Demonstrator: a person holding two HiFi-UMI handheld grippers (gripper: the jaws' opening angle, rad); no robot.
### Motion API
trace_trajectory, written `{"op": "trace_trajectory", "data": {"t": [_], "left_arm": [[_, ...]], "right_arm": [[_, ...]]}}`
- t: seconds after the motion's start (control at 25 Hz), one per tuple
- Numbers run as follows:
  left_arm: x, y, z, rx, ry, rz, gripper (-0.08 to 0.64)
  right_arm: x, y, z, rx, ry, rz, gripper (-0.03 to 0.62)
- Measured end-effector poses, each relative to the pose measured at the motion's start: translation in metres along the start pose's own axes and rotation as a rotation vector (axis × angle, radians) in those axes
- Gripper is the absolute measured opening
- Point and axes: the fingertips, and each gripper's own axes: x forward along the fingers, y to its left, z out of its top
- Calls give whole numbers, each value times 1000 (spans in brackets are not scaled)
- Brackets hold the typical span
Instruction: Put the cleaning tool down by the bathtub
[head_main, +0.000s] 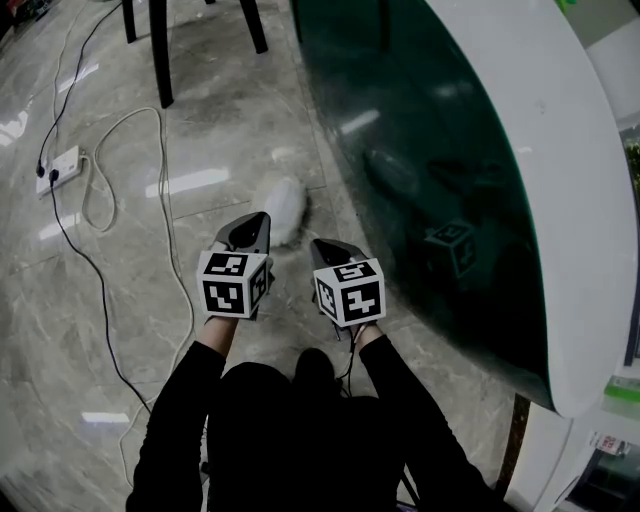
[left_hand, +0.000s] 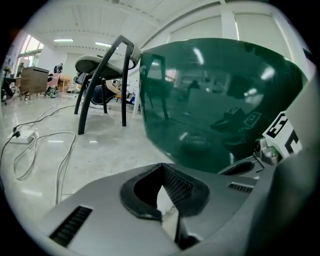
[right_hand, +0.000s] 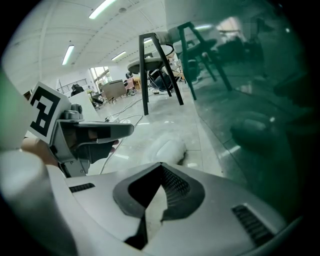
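Left gripper (head_main: 258, 220) jaws together, empty; cleaning tool (head_main: 283, 210) blurred; bathtub (head_main: 560, 160) cropped.

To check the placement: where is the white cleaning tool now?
In the head view the white cleaning tool lies on the floor just beyond the left tongs, close to the green bathtub on its right.

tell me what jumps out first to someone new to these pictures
The glossy dark green bathtub wall fills the right of the head view, mirroring the grippers. On the marble floor beside it lies a white fluffy cleaning tool, just ahead of the left gripper and right gripper, both shut and empty. A white power strip sits far left.
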Motion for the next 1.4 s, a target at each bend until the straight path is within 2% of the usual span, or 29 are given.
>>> {"op": "trace_trajectory", "data": {"t": [0.32, 0.68, 1.4], "left_arm": [[-11, 2, 10, 24, -41, 26, 8], [-16, 4, 4, -18, -29, 32, 8], [-16, 6, -7, -39, -10, 32, 8]], "right_arm": [[-5, 3, 1, -12, -15, 4, 0], [-1, 14, -1, -61, -13, 12, 0], [1, 14, -7, -26, -14, 23, 0]]}}
